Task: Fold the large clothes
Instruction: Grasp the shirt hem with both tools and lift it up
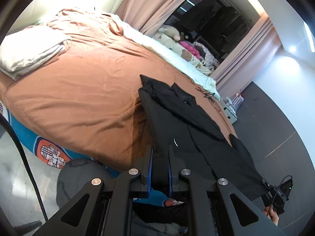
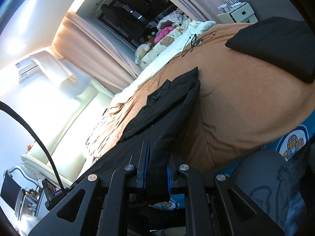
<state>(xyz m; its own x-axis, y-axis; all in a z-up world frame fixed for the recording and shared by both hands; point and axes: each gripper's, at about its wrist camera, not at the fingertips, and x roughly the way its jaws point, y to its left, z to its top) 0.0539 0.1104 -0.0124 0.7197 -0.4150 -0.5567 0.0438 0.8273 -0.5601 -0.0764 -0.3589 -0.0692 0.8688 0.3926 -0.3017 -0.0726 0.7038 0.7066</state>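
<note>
Across the near edge of the bed point(image 1: 82, 98), w/ its orange cover, a black garment point(image 1: 177, 118) hangs stretched between both grippers, far end resting on the cover. Left gripper point(image 1: 160, 163) is clamped on one end, right gripper point(image 2: 157, 167) likewise pinches cloth. Step looks like lifting to fold; next, prob. carry the held edge over to the far end, keeping both corners level.

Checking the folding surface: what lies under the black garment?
The orange bedspread lies under the black garment. Whatever is beneath the cloth's middle is covered, so cannot be seen.
</note>
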